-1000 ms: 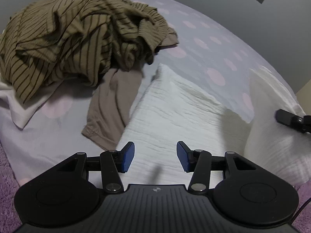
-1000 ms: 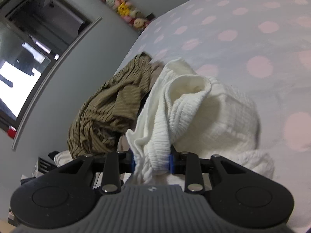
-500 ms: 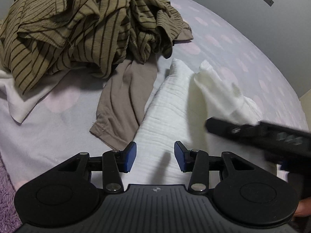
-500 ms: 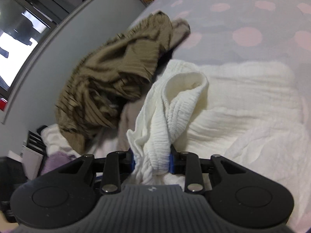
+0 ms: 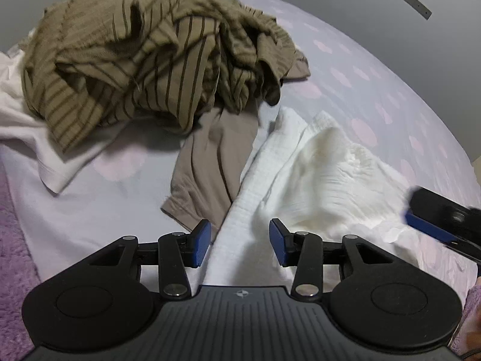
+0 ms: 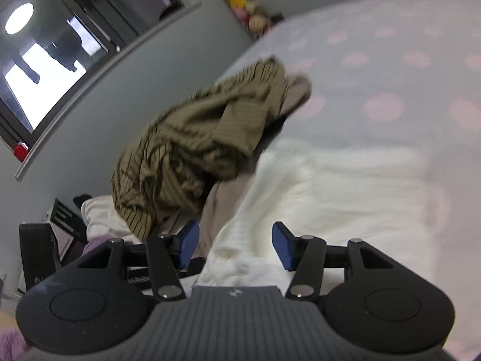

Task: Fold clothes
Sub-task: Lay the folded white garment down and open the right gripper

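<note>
We judge the folding barely begun: our right hand-held gripper (image 6: 236,245) is opening above the white textured garment (image 5: 303,186) on the bed (image 5: 345,69), the left hand-held gripper (image 5: 239,242) hovers open, and the far striped shirt (image 5: 144,60) lies crumpled.

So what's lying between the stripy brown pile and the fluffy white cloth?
A plain taupe garment lies between the striped pile and the white cloth, its upper end tucked under the pile. The left wrist view shows it best.
</note>
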Motion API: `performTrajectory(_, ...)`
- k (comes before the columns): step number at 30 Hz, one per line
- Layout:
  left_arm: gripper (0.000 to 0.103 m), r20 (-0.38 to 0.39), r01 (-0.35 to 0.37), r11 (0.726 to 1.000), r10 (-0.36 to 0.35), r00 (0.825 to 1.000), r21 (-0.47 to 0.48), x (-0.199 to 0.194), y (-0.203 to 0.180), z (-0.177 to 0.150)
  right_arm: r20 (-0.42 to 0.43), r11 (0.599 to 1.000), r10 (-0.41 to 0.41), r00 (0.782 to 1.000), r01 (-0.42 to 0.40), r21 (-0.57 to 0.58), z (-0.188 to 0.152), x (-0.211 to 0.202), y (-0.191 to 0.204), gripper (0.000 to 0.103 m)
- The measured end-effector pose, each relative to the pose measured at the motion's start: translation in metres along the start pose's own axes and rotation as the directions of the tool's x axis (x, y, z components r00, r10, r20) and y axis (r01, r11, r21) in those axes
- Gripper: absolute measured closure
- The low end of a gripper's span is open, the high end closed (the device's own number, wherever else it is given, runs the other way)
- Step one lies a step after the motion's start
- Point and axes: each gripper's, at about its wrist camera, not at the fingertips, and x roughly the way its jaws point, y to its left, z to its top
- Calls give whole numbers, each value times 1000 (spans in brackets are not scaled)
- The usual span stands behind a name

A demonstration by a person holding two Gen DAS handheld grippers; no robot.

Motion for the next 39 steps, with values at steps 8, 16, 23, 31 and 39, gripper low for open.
performTrajectory(8,60,27,60,998,-60,998,25,-4,-25,3,22,994,-106,994,106,-17,-15,-45,-37,51)
performTrajectory(16,55,15,40,992,-42,999,122,27,-65,15,-73,992,-84,994,76,-103,-35,-22,-30,55)
performTrajectory(23,88,-24,-21,992,24,999,127,33,-46,6,-207,977,-108,972,66,-201,-65,3,-31,93)
performTrajectory(31,89,-54,2,998,2,999,66,27,-16,-6,-217,983,-73,973,33,-181,-63,-3,-38,92)
performTrajectory(39,82,-8,-4,994,5,1000,109,9,-29,-5,-69,975,-79,994,63,-211,-41,-45,-33,68)
